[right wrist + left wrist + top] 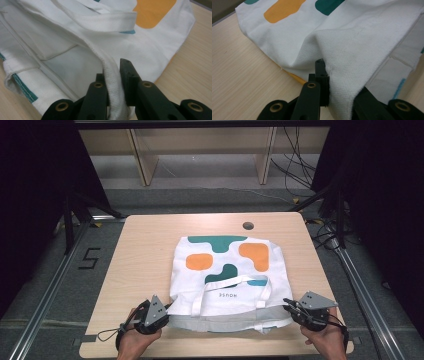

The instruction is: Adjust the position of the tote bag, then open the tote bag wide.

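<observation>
With the tote bag point(227, 280) lying flat at the table's point(140, 260) centre, the left gripper point(167, 312) and right gripper point(289, 306) each pinch a near corner of its open rim at the frame's bottom, so an even lift likely follows.

A black "5" point(89, 258) is marked on the floor left of the table; small dark lettering point(224, 295) is printed on the white tote bag point(227, 270), too blurred to be read
</observation>
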A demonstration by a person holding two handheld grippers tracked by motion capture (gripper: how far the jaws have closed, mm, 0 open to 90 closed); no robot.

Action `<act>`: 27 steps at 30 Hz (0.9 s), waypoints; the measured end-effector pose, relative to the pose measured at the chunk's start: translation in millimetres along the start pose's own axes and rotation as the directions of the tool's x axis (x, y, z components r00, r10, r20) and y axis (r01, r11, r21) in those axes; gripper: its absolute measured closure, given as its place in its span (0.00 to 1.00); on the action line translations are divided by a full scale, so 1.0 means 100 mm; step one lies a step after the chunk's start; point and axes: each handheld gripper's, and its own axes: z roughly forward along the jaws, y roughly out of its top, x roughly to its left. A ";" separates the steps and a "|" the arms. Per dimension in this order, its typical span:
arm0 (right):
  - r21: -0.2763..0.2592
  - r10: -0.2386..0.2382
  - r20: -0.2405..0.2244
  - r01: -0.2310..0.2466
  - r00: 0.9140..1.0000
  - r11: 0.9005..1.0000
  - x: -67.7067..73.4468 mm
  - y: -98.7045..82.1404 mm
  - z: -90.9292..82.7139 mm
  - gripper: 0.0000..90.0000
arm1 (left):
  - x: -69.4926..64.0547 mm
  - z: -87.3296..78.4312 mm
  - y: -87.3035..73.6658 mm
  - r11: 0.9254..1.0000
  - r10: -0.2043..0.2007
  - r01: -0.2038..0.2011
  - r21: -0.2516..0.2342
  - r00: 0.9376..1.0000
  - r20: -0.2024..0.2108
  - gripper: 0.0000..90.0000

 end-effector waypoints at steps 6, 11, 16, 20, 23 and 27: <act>-0.036 -0.015 0.006 0.015 1.000 0.999 -0.03 0.03 -0.05 0.93 | 0.01 -0.07 0.03 0.999 0.008 -0.009 -0.051 1.000 -0.001 0.95; -0.063 -0.001 0.003 0.001 1.000 0.998 -0.04 0.07 -0.09 0.93 | 0.02 -0.11 0.08 0.996 -0.016 0.016 -0.092 1.000 0.008 0.95; -0.114 0.012 0.003 -0.012 1.000 0.993 -0.10 0.16 -0.16 0.94 | 0.03 -0.19 0.18 0.993 -0.022 0.021 -0.116 1.000 -0.008 0.95; -0.143 0.009 0.003 -0.009 1.000 0.990 -0.15 0.23 -0.19 0.95 | 0.06 -0.24 0.26 0.991 -0.002 0.000 -0.134 1.000 -0.014 0.96; -0.153 0.024 0.007 -0.022 1.000 0.988 -0.16 0.32 -0.22 0.96 | 0.09 -0.29 0.36 0.986 -0.001 -0.005 -0.166 0.999 -0.035 0.96; -0.198 0.002 0.021 0.002 1.000 0.980 -0.23 0.49 -0.30 0.97 | 0.14 -0.38 0.55 0.975 0.003 -0.015 -0.222 0.998 -0.057 0.96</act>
